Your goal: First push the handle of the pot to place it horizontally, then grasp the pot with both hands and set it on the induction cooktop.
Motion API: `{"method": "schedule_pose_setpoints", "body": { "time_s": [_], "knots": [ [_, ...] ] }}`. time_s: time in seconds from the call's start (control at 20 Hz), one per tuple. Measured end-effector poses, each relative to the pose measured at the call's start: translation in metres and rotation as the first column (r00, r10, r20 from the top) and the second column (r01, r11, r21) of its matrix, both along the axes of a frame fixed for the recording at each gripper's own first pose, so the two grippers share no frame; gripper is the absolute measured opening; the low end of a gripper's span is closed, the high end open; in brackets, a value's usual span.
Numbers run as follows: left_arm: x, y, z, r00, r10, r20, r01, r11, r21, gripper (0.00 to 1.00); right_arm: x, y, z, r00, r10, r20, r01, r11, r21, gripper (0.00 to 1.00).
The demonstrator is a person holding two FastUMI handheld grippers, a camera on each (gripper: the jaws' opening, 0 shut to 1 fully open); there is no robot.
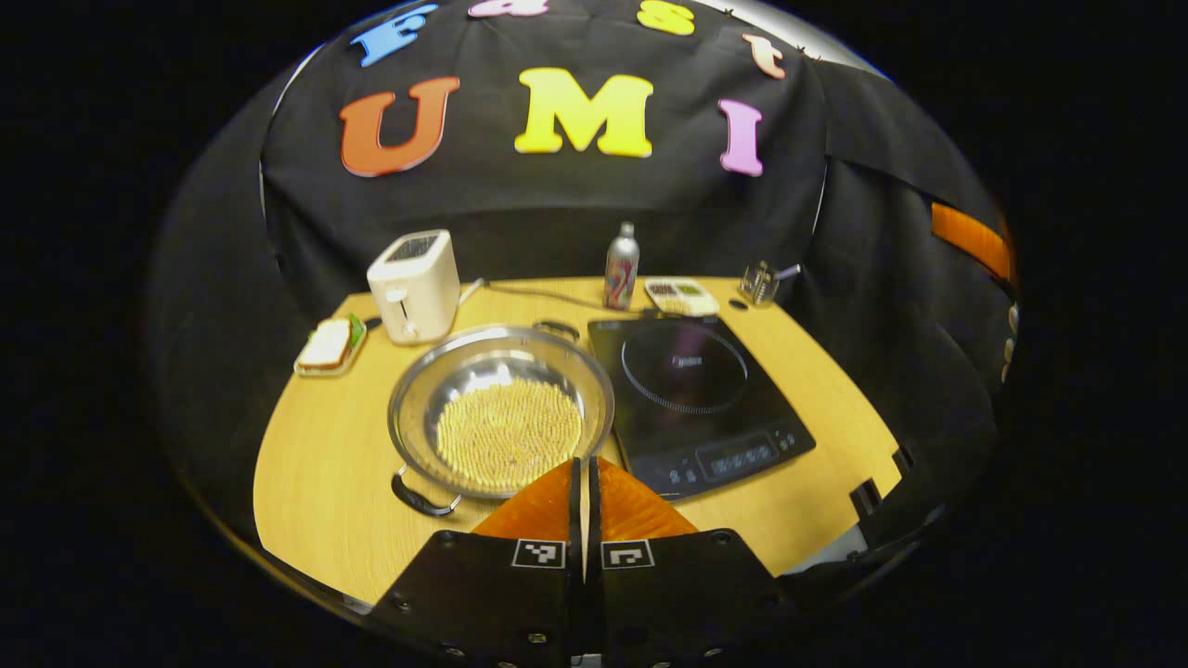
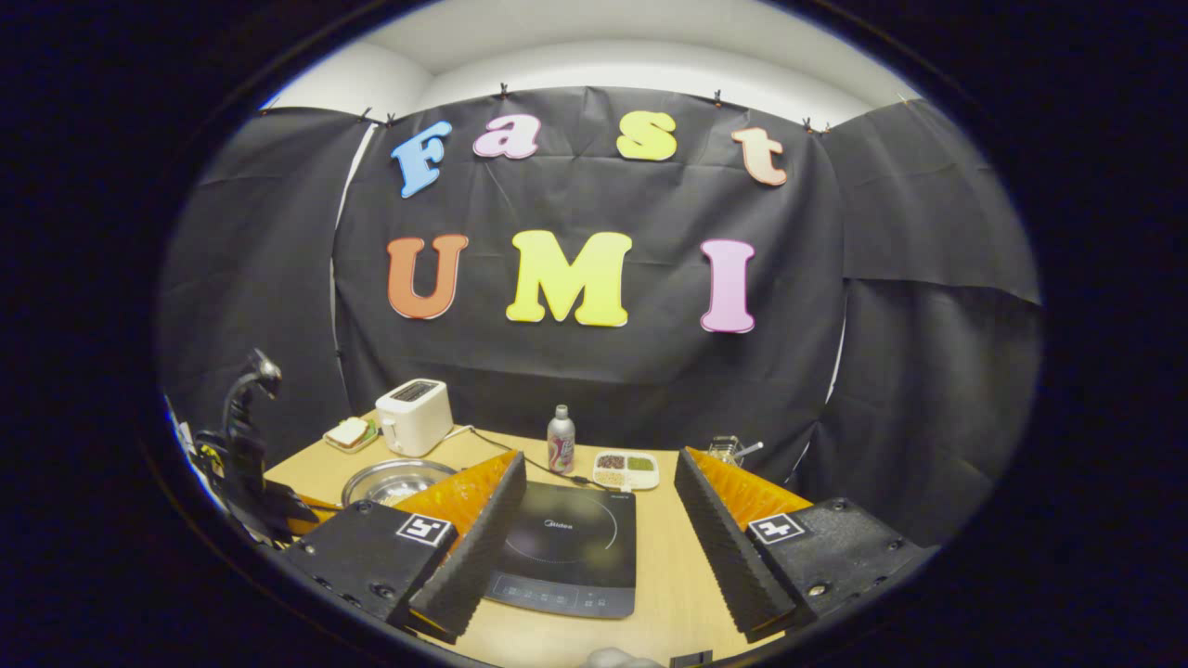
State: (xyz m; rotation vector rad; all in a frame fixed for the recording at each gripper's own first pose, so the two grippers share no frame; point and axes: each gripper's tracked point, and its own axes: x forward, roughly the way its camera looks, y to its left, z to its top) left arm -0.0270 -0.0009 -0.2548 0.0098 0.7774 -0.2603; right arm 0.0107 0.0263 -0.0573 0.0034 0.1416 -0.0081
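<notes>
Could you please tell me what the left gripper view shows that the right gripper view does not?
Left gripper view: the pot with its near handle and far handle, its patterned bottom, and the left tongs closed. Right gripper view: the right tongs wide open above the table, and white ceiling. Both: pot, induction cooktop, toaster, bottle, divided dish.

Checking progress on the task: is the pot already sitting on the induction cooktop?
No, the pot rests on the wooden table beside the induction cooktop, whose surface is bare.
</notes>
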Motion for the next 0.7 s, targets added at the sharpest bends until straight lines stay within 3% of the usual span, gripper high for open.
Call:
{"method": "schedule_pose_setpoints", "body": {
  "time_s": [0.25,0.7],
  "knots": [
    [-0.015,0.031,-0.060,0.979,-0.014,-0.201,0.032,0.996,0.086,0.00,0.002,-0.001,-0.015,0.999,0.004,-0.035,-0.004,1.000,0.008,0.98],
    [0.007,0.090,-0.092,0.954,0.003,-0.300,0.065,0.974,0.216,0.00,0.006,-0.002,-0.036,0.994,0.018,-0.104,-0.013,0.999,0.047,0.97]
  ]
}}
